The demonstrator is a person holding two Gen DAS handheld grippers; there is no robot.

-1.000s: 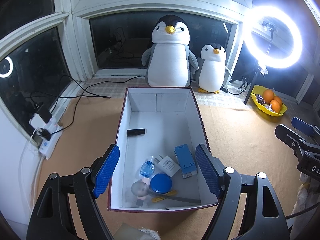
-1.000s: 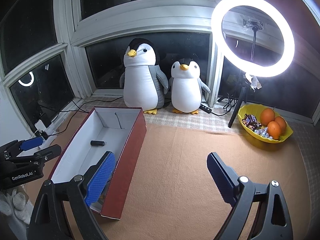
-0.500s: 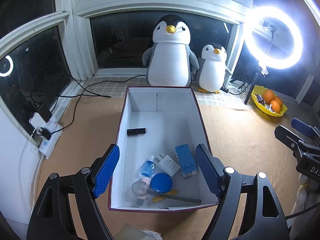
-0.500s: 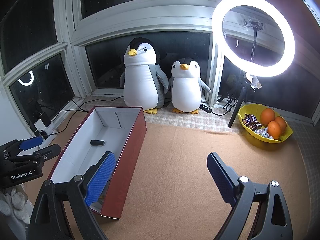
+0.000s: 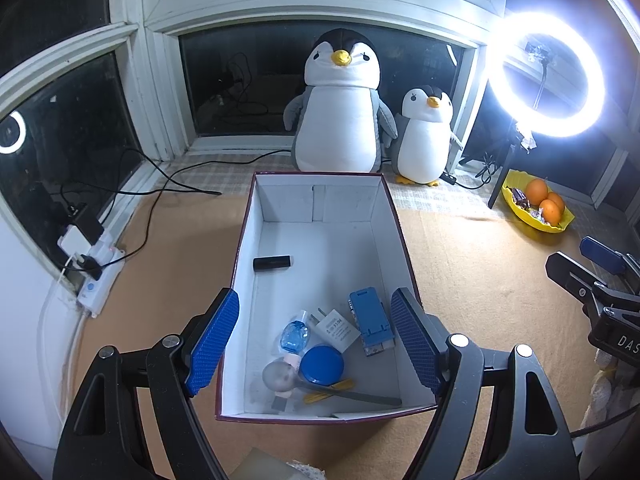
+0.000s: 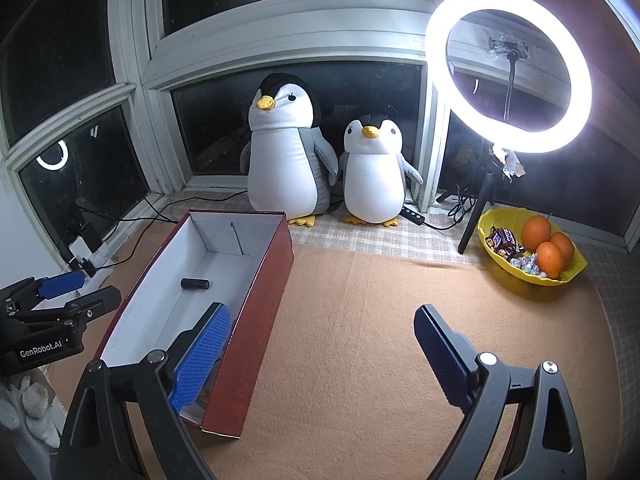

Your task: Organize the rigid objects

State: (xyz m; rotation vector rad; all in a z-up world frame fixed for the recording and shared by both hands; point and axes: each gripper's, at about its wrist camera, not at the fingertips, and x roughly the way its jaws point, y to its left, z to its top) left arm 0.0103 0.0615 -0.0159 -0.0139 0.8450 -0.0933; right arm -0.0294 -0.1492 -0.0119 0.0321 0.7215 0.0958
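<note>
We hold the left tongs (image 5: 314,340) above the near end of the box (image 5: 404,248), jaws apart with nothing between them. The box lies lengthwise away from us toward the big penguin (image 5: 340,108). Inside, near its middle and close to the left wall, a black tube (image 5: 273,263) lies crosswise to the box's length. At the near end cluster a blue phone stand (image 5: 372,322) pointing along the box, a white charger (image 5: 338,330), a small blue bottle (image 5: 295,334), a blue round lid (image 5: 322,365) and a spoon (image 5: 280,376). Our right tongs (image 6: 322,354) also stand apart and empty, over the orange mat (image 6: 360,320) beside the box.
</note>
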